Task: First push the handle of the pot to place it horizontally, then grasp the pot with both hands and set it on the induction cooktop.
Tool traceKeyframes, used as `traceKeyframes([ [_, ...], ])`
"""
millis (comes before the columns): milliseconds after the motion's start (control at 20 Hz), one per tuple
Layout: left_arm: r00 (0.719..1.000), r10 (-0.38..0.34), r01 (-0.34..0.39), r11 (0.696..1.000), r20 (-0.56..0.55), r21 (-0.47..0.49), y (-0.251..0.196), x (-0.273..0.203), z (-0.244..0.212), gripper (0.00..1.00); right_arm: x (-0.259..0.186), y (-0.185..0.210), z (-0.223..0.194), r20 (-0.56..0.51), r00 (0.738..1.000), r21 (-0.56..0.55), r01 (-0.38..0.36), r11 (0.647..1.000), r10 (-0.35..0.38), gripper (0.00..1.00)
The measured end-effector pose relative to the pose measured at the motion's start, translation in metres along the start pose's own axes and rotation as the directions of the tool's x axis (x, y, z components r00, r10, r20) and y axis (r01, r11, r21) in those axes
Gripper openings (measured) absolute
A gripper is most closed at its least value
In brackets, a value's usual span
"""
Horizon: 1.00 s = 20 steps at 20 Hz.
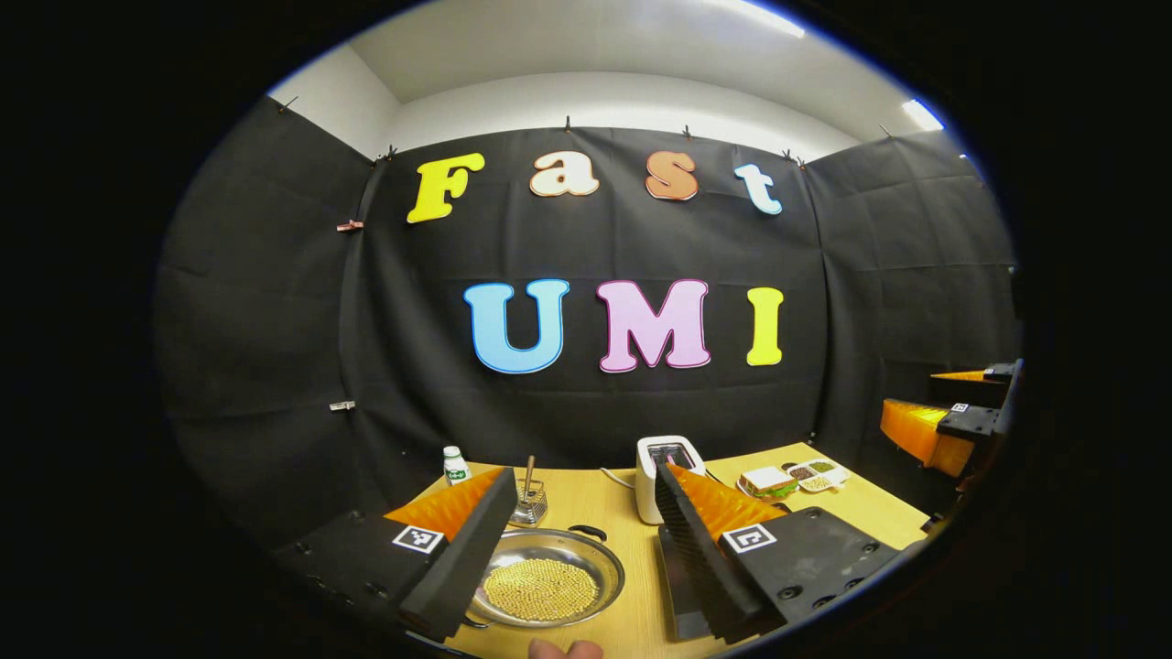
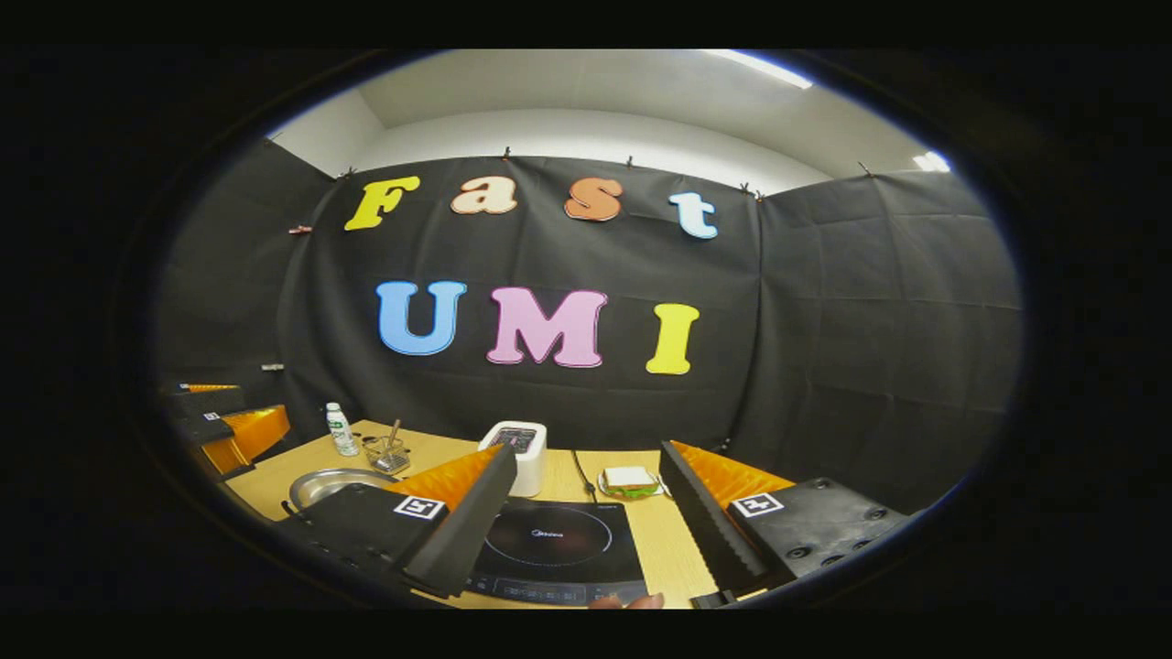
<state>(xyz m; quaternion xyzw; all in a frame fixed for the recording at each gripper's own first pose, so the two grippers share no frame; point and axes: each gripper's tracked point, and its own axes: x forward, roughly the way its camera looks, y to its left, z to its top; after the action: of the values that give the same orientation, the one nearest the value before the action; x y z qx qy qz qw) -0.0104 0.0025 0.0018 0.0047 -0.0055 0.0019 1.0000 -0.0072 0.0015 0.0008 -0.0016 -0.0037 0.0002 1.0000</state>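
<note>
Left gripper [image 1: 577, 549] held above the near edge of the wooden table [image 1: 595, 503], jaws spread wide, nothing between them. Between the two fingers, lower down, the pot [image 1: 547, 577]: a shallow round pan of bright steel, standing on the table left of the induction cooktop [image 2: 554, 545], well apart from both grippers. Inside, a flat layer of small yellow grains, maybe beans or beads; hard to say which. At the far rim a dark curved handle [image 1: 587, 531], short and rounded, probably plastic or coated metal.

Right gripper [image 2: 586, 540] over the cooktop, jaws also wide and empty. Cooktop flat, black, glassy, with a thin ring drawn on it. Same pot visible at the left in this view, partly hidden behind the left finger.

Judging from the look: thin polished metal, so stiff but slippery under hard finger pads; not fragile. Not very heavy perhaps, but loose filling inside, ready to roll and spill with any tilt. Best hold probably on the rim at two opposite sides, one gripper each, keeping it level during the lift. Handle to be pushed gently from the side first, since a light pan may slide on smooth wood instead of turning.

Farther back: a white toaster [image 1: 667, 462], boxy and matte; a small white bottle [image 1: 455, 465]; a wire holder [image 1: 529, 502] with a stick in it; a sandwich [image 1: 767, 481] on a plate; a small tray [image 1: 818, 474] with compartments.
</note>
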Motion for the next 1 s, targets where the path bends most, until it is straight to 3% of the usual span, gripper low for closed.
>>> traceKeyframes([
  [800,1.0,-0.021,0.021,1.0,0.006,-0.005,-0.001,-0.007,0.0,0.93,-0.009,-0.002,0.003,0.01,1.0,-0.012,0.012,1.0,-0.012,0.98],
  [1000,0.998,-0.065,0.065,0.998,-0.005,0.0,-0.008,-0.012,-0.002,0.36,-0.01,0.002,0.003,0.011,1.0,-0.02,0.005,1.0,-0.005,0.98],
])
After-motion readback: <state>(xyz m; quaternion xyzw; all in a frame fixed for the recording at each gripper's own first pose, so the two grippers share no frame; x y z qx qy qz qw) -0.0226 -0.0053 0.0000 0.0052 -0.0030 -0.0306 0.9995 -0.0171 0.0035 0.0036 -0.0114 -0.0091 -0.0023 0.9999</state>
